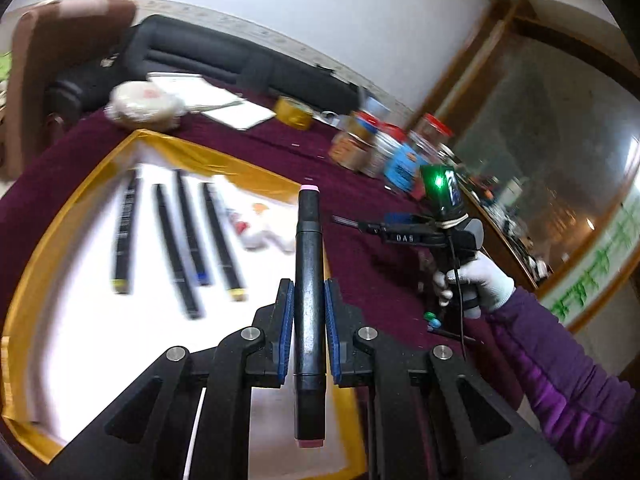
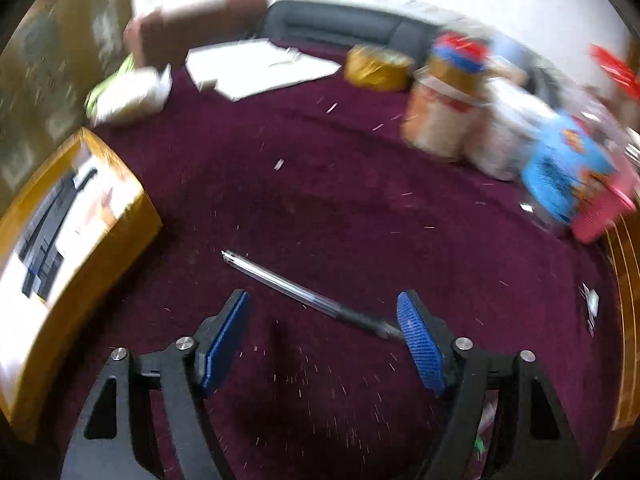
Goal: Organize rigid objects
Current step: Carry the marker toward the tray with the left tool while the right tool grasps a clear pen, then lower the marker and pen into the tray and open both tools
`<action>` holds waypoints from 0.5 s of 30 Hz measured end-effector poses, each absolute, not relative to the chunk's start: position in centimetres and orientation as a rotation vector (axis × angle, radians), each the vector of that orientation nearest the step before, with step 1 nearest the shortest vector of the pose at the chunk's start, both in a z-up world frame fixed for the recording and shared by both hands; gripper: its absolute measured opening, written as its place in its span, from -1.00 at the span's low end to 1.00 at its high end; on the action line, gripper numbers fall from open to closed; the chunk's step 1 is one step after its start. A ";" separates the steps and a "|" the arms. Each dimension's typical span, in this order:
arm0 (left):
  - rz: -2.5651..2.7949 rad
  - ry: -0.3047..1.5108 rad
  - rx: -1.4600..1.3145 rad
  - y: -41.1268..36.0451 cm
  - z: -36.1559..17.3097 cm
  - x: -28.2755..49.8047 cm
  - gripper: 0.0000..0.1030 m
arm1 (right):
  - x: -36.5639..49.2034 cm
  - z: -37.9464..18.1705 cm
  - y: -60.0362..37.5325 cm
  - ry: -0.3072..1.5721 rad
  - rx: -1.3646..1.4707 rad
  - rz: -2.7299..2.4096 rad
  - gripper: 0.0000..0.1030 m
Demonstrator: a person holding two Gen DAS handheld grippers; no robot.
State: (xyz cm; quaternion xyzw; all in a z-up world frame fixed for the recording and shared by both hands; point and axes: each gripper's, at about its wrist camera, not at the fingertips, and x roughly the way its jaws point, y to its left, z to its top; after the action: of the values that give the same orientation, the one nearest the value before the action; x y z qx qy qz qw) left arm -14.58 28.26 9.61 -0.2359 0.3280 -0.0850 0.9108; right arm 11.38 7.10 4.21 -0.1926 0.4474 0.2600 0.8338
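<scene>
My left gripper (image 1: pixel 309 304) is shut on a black marker with pink ends (image 1: pixel 309 264), held lengthwise above the right edge of a white tray with a yellow rim (image 1: pixel 52 240). Several black markers (image 1: pixel 176 236) lie side by side in the tray. My right gripper (image 2: pixel 324 320) is open and empty, just above the maroon cloth, with a clear ballpoint pen (image 2: pixel 308 296) lying slantwise between its fingers; the pen's dark tip is next to the right fingertip. The right gripper also shows in the left wrist view (image 1: pixel 340 221), held by a gloved hand.
Jars and colourful packets (image 2: pixel 500 128) crowd the back right of the table. A yellow tape roll (image 2: pixel 378 68), white papers (image 2: pixel 256 68) and a wrapped white bundle (image 1: pixel 144 106) lie at the back. A black sofa (image 1: pixel 240 60) stands behind the table.
</scene>
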 end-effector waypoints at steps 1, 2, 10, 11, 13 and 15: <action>-0.154 0.674 -0.499 29.1 9.4 -14.6 -0.76 | 11.7 3.7 7.5 0.964 -0.431 0.550 0.17; -0.143 0.673 -0.510 29.7 9.1 -14.6 -0.76 | 12.1 3.1 7.9 0.980 -0.444 0.556 0.11; -0.127 0.676 -0.551 31.5 7.7 -14.5 -0.76 | 11.6 3.3 6.7 1.120 -0.294 0.607 -0.85; -0.127 0.678 -0.549 31.4 7.6 -14.5 -0.76 | 11.0 3.3 6.5 1.132 -0.268 0.611 -0.85; -0.121 0.683 -0.550 31.4 7.5 -14.6 -0.76 | 10.6 3.3 6.6 1.124 -0.252 0.587 -0.85; -0.103 0.687 -0.556 31.7 7.5 -14.8 -0.76 | 9.9 3.3 7.0 1.082 -0.249 0.540 -0.83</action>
State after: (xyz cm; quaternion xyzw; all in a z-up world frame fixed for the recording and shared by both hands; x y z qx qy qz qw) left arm -14.77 31.73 7.50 -0.2689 0.3322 -0.0498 0.9027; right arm 9.91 7.00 3.31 -0.1166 0.5072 0.2530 0.8156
